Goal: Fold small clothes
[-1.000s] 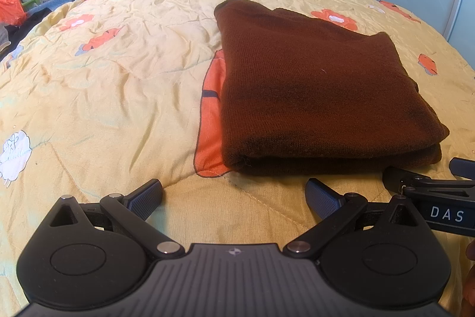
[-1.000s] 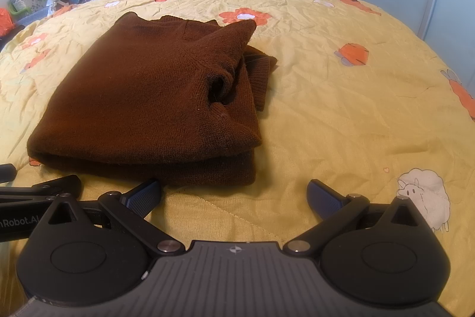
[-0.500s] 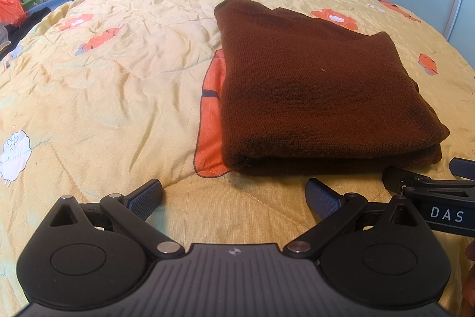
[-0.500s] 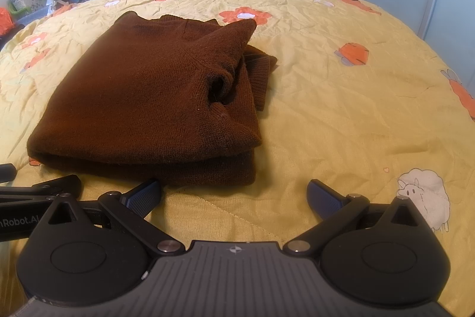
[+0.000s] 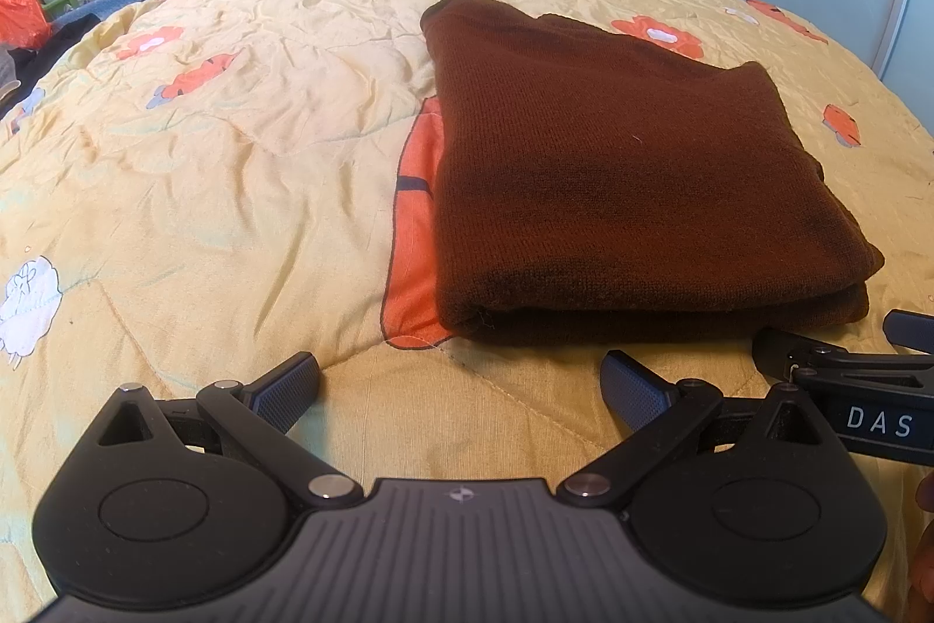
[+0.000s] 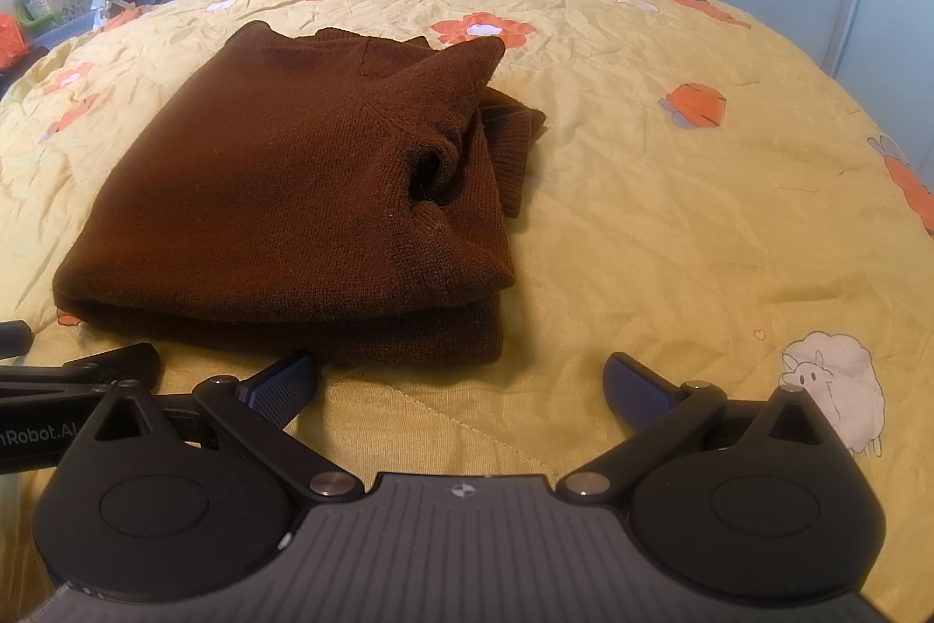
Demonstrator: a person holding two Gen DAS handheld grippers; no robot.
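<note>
Left wrist view: left gripper [image 5: 461,383] hovering over bedspread [image 5: 204,167], jaws spread apart, gripping nothing. Brown sweater [image 5: 630,191] lying folded just ahead, right of centre, toward near edge of bed. Fold looking nearly done; left edge straight. Right gripper [image 5: 846,366] showing beside sweater's near right corner.

Right wrist view: right gripper [image 6: 461,383] also standing apart, empty; its left finger [image 6: 286,383] sitting just at sweater's [image 6: 280,191] near hem. Ribbed part [image 6: 513,144] poking out on right side. Judgement: tuck this under before final smoothing; pinch thin layer only, avoid dragging stack.
</note>
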